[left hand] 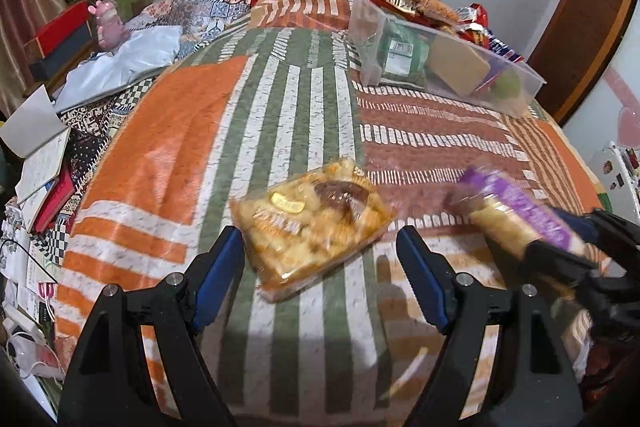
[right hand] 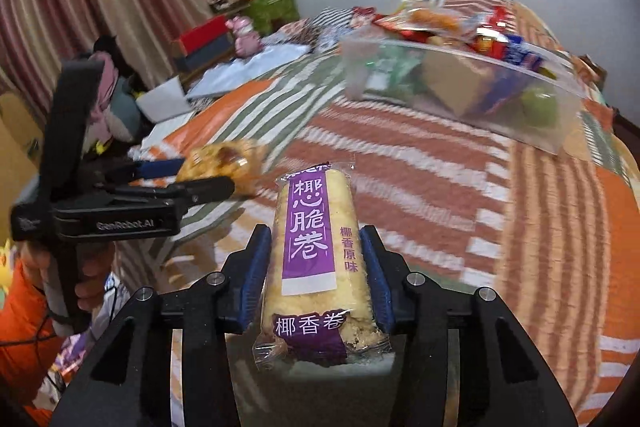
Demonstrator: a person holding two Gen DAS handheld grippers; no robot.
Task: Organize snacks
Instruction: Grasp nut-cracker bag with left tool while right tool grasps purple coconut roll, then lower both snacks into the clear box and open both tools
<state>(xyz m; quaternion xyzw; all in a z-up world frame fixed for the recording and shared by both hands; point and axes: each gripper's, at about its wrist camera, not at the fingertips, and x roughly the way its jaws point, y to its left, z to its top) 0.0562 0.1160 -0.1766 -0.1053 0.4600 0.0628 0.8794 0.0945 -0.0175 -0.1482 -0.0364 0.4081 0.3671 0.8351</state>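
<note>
My right gripper [right hand: 316,259] is shut on a purple-and-cream coconut roll packet [right hand: 316,251], held above the bed; it also shows blurred in the left wrist view [left hand: 516,211]. My left gripper [left hand: 320,247] is open, its jaws on either side of a clear bag of golden puffed snacks [left hand: 312,223] lying on the striped blanket. That bag shows in the right wrist view [right hand: 224,163] beside the left gripper [right hand: 188,179]. A clear plastic bin [left hand: 448,59] with several snack packs sits at the far right of the bed, also in the right wrist view [right hand: 460,83].
The bed's orange, green and white striped blanket [left hand: 180,147] fills the middle. Books and papers [left hand: 40,163] lie off the left edge. Boxes and a pink toy [left hand: 108,23] stand at the far left by the curtain. More snack packs [left hand: 432,7] are piled behind the bin.
</note>
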